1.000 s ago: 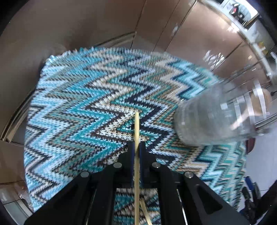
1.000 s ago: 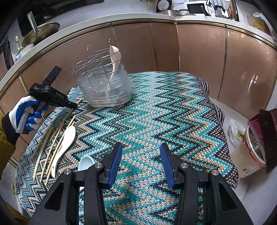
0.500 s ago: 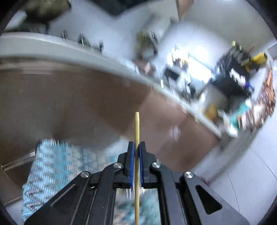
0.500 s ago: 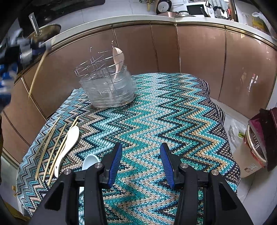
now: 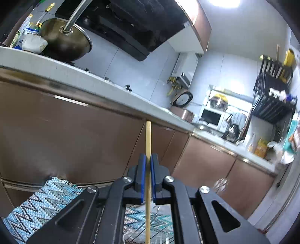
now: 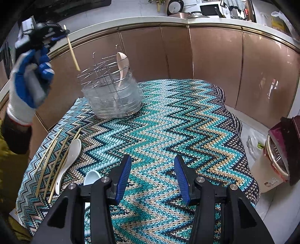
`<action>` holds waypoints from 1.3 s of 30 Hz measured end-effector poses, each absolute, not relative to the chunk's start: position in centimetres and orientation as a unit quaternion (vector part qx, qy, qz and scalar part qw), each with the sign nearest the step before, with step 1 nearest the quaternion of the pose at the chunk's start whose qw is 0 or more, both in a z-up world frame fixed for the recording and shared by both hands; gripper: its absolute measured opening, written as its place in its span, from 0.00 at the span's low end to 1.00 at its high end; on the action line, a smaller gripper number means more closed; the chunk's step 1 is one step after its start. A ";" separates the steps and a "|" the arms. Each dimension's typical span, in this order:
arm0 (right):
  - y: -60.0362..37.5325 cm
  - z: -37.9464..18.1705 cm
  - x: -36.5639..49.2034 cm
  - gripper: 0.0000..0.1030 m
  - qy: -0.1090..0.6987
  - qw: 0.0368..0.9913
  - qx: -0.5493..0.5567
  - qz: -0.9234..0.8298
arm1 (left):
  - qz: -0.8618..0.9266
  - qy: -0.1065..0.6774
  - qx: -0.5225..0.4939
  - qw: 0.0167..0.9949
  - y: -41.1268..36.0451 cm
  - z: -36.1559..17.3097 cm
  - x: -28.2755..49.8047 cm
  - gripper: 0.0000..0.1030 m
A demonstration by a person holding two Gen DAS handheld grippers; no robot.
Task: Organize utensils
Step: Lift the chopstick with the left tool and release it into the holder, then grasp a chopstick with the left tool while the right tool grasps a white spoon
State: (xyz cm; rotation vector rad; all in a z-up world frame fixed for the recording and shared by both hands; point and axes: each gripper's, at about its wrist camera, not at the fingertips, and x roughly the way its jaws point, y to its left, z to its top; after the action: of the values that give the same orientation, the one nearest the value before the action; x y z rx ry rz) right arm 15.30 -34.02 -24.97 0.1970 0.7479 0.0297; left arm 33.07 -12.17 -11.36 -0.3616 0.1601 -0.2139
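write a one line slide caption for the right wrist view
Left gripper lifts one chopstick above the wire utensil holder; open right gripper waits.

A kitchen lined with glossy copper-brown cabinets (image 6: 211, 62) under a pale countertop (image 5: 112, 86). A dark range hood (image 5: 135, 24) hangs over a wok (image 5: 65, 39) against white-tiled walls, a ceiling light (image 5: 223, 2) glaring above. A microwave (image 5: 211, 117) and black rack (image 5: 271, 93) crowd the far corner; pale floor tiles (image 6: 271, 212) gleam below.

The wire utensil holder (image 6: 112, 93) is standing at the cloth's far-left end — right of it the cloth is lying bare, nearer-left chopsticks (image 6: 50, 161) and spoons (image 6: 68, 159) are crowding the edge.
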 end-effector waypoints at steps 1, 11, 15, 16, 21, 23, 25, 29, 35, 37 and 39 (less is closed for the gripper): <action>-34.1 -25.1 15.3 0.46 0.365 0.926 0.097 0.015 | -0.103 0.076 -0.176 0.976 -12.5 -11.7 32.7 0.05; -33.8 -24.2 14.4 0.46 0.353 0.931 0.096 0.015 | -0.120 0.079 -0.162 0.976 -12.0 -10.7 29.2 0.20; -33.5 -22.9 13.3 0.46 0.342 0.935 0.091 0.016 | -0.133 0.058 -0.142 0.979 -10.8 -7.6 26.1 0.23; -33.4 -22.4 12.9 0.46 0.337 0.937 0.092 0.016 | -0.137 0.056 -0.141 0.979 -10.2 -6.7 25.3 0.24; -32.9 -20.1 11.0 0.46 0.315 0.945 0.091 0.018 | -0.148 0.072 -0.127 0.978 -7.0 -3.2 22.3 0.28; -32.5 -19.2 10.2 0.46 0.307 0.947 0.087 0.020 | -0.143 0.093 -0.111 0.979 -5.3 -2.2 21.0 0.32; -32.0 -18.2 9.3 0.46 0.299 0.950 0.082 0.022 | -0.138 0.111 -0.100 0.979 -3.8 -1.7 20.1 0.41; -31.1 -17.0 7.9 0.46 0.292 0.953 0.080 0.028 | -0.132 0.163 -0.078 0.975 -0.5 -1.6 18.9 0.47; -30.2 -16.5 6.5 0.46 0.293 0.951 0.089 0.047 | -0.136 0.290 -0.048 0.946 3.7 -5.1 17.8 0.47; -30.0 -16.6 6.5 0.46 0.298 0.949 0.092 0.055 | -0.156 0.348 -0.053 0.923 4.5 -7.5 17.9 0.47; -29.8 -16.9 6.6 0.46 0.305 0.945 0.098 0.066 | -0.169 0.393 -0.063 0.902 5.0 -10.0 18.0 0.46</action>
State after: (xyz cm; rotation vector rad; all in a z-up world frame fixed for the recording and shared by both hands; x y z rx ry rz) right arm 6.64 -29.84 -16.90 0.1997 0.6221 0.1339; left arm 18.04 4.96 -10.00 -0.1303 0.8136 -0.3487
